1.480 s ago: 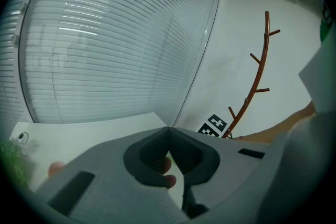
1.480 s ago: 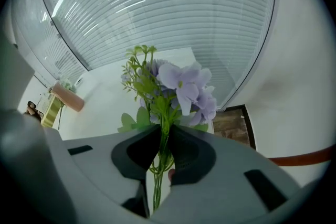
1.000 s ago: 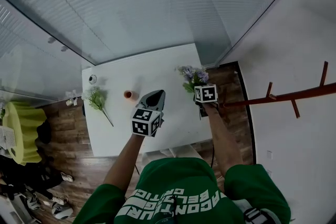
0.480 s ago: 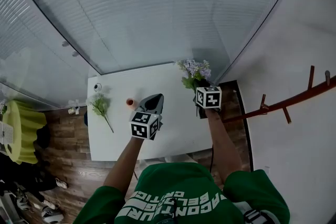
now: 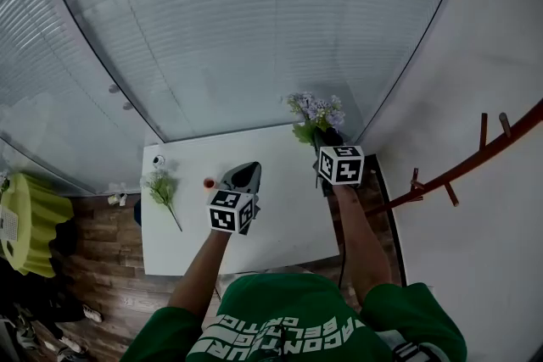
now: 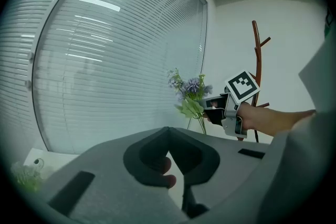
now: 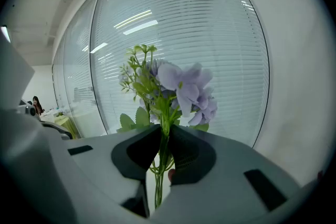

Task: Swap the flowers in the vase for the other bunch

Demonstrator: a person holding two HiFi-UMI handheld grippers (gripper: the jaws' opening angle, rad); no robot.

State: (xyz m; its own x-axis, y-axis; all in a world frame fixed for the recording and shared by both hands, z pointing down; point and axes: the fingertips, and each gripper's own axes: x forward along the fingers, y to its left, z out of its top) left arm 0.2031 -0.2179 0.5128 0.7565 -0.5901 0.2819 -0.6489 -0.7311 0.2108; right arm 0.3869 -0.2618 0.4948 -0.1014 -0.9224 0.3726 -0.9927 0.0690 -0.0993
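My right gripper (image 5: pixel 323 141) is shut on the stems of a purple bunch of flowers (image 5: pixel 314 108) and holds it upright in the air over the table's far right corner. In the right gripper view the stems (image 7: pixel 161 165) run down between the jaws (image 7: pixel 164 128). The left gripper view shows that bunch (image 6: pixel 190 87) and the right gripper (image 6: pixel 211 108) off to its right. My left gripper (image 5: pixel 254 166) hangs above the table's middle, shut with nothing in it (image 6: pixel 169 129). A small orange vase (image 5: pixel 208 182) stands just left of it. A white-and-green bunch (image 5: pixel 159 186) lies at the table's left.
The white table (image 5: pixel 284 220) stands against a glass wall with blinds (image 5: pixel 254 30). A small round white object (image 5: pixel 158 159) sits at its far left corner. A red-brown coat rack (image 5: pixel 454 175) stands to the right, a yellow-green chair (image 5: pixel 25 225) to the left.
My right gripper has risen with the purple bunch, well up from the table. The left gripper has lifted a little. The vase and the other bunch have stayed put.
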